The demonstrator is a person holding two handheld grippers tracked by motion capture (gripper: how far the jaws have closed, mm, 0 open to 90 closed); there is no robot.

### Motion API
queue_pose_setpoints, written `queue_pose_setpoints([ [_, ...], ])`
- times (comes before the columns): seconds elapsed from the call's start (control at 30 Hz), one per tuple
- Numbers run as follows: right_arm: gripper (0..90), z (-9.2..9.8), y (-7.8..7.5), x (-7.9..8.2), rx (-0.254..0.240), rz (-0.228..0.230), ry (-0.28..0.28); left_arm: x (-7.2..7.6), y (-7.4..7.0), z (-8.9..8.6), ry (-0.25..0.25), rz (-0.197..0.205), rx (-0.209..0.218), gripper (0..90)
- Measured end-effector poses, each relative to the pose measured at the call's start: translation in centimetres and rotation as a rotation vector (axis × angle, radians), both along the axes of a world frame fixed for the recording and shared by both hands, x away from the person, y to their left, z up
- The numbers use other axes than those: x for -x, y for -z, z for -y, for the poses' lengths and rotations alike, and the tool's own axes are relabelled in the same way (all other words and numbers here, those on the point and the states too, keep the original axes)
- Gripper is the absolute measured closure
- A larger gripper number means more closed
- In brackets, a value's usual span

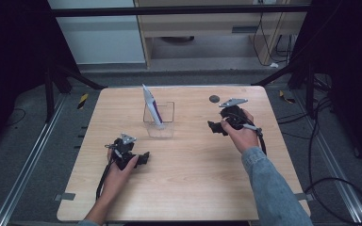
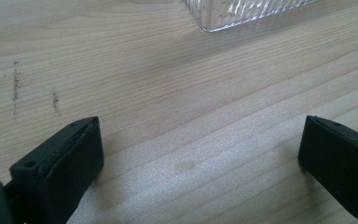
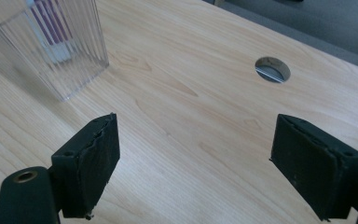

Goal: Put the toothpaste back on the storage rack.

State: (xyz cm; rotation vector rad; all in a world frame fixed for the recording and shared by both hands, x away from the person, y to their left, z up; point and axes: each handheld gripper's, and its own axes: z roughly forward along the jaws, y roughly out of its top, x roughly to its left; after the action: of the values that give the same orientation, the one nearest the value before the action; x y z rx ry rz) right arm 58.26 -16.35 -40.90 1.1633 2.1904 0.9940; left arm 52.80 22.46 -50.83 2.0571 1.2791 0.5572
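A light wooden table (image 1: 179, 183) stands on grey carpet between metal floor rails, black curtains at either side. Near its centre, a clear ribbed container (image 1: 159, 120) holds a white-and-purple tube (image 1: 152, 107); its lettering is unreadable. The left gripper (image 1: 141, 157) and the right gripper (image 1: 214, 127) flank the container, jaws wide apart, holding nothing.

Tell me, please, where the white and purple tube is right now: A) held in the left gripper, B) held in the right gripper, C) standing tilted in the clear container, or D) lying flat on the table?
C: in the high view the tube leans inside the clear container, while the left gripper and right gripper are open with nothing between the jaws.
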Motion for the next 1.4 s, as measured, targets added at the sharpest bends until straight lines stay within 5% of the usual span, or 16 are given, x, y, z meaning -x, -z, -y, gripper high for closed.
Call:
queue_pose_setpoints([
  [0.9,17.2,6.2,5.6,2.8,-0.04,-0.082,0.118,0.0,0.0,0.0,0.0,0.0,0.001,0.0],
  [1.4,18.3,7.8,7.9,2.7,-0.051,-0.111,0.167,0.0,0.0,0.0,-0.001,0.0,0.001,0.0],
])
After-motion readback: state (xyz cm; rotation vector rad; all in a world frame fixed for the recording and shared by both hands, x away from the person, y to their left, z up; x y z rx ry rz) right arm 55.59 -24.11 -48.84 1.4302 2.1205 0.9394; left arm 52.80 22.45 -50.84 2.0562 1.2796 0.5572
